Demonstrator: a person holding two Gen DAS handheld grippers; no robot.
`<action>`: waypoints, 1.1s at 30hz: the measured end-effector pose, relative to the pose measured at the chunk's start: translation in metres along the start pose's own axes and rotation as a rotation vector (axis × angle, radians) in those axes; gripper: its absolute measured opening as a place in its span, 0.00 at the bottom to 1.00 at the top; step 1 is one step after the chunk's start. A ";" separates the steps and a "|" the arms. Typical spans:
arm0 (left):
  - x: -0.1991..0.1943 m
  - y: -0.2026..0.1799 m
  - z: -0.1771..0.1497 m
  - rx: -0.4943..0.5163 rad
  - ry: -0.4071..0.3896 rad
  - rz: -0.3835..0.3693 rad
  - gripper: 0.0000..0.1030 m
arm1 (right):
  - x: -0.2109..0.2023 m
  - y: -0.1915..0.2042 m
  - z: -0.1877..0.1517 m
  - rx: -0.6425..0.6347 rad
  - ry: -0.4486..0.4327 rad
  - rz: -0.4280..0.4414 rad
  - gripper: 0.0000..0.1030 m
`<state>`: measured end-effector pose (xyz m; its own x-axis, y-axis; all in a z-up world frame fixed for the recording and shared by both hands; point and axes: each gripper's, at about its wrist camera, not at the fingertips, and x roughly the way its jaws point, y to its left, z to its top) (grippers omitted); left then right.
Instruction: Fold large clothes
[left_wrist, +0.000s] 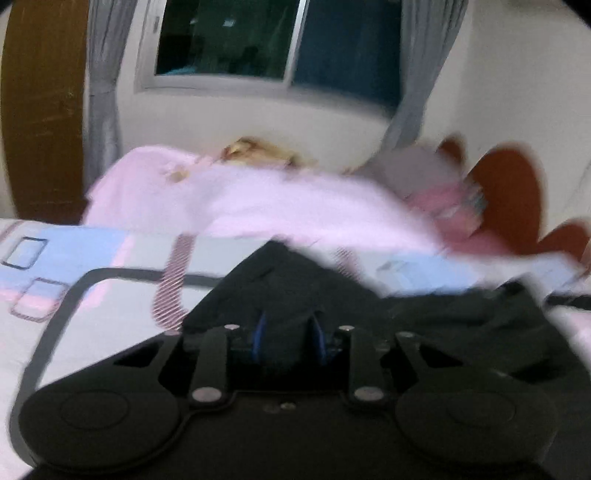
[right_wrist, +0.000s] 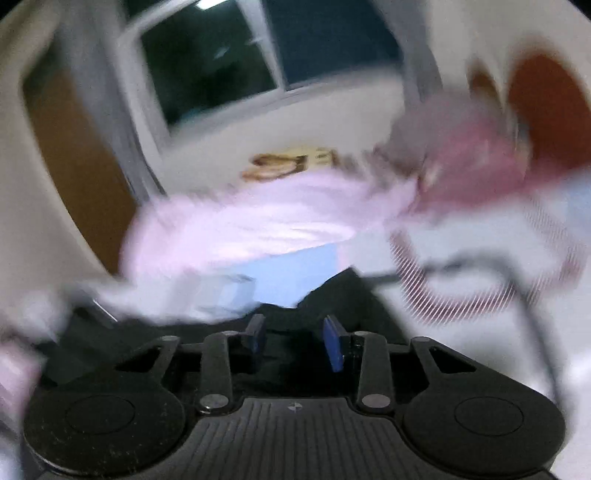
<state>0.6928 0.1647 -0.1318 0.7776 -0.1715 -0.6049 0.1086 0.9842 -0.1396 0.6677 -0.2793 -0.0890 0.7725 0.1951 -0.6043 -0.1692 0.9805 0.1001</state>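
A black garment (left_wrist: 280, 280) lies on the patterned bed sheet (left_wrist: 92, 258) and rises in a peak right in front of my left gripper (left_wrist: 290, 328). Its blue pads are mostly buried in the dark fabric, which is bunched between them, so it is shut on the garment. In the right wrist view the same black garment (right_wrist: 340, 291) lies under and just beyond my right gripper (right_wrist: 294, 334). The blue pads (right_wrist: 334, 345) there stand apart with bare faces, and dark cloth shows low in the gap. Both views are blurred.
A heap of pale pink cloth (left_wrist: 258, 199) lies across the far side of the bed (right_wrist: 240, 221). A pink pillow (left_wrist: 443, 210) and red heart-shaped headboard (left_wrist: 509, 192) are at the right. A window (left_wrist: 277, 40) with grey curtains and a wooden door (left_wrist: 40, 110) stand behind.
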 end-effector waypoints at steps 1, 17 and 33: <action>0.011 0.005 -0.006 -0.014 0.026 -0.012 0.28 | 0.016 0.006 -0.011 -0.077 0.014 -0.052 0.34; 0.002 0.016 -0.043 -0.096 0.013 -0.010 0.31 | 0.003 -0.028 -0.048 0.029 -0.005 -0.041 0.34; 0.027 -0.138 -0.042 0.080 -0.022 0.003 0.49 | 0.035 0.100 -0.060 0.035 -0.071 0.046 0.37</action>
<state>0.6726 0.0226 -0.1620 0.7913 -0.1680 -0.5879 0.1544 0.9853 -0.0738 0.6415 -0.1756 -0.1477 0.8060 0.2400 -0.5411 -0.1848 0.9704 0.1552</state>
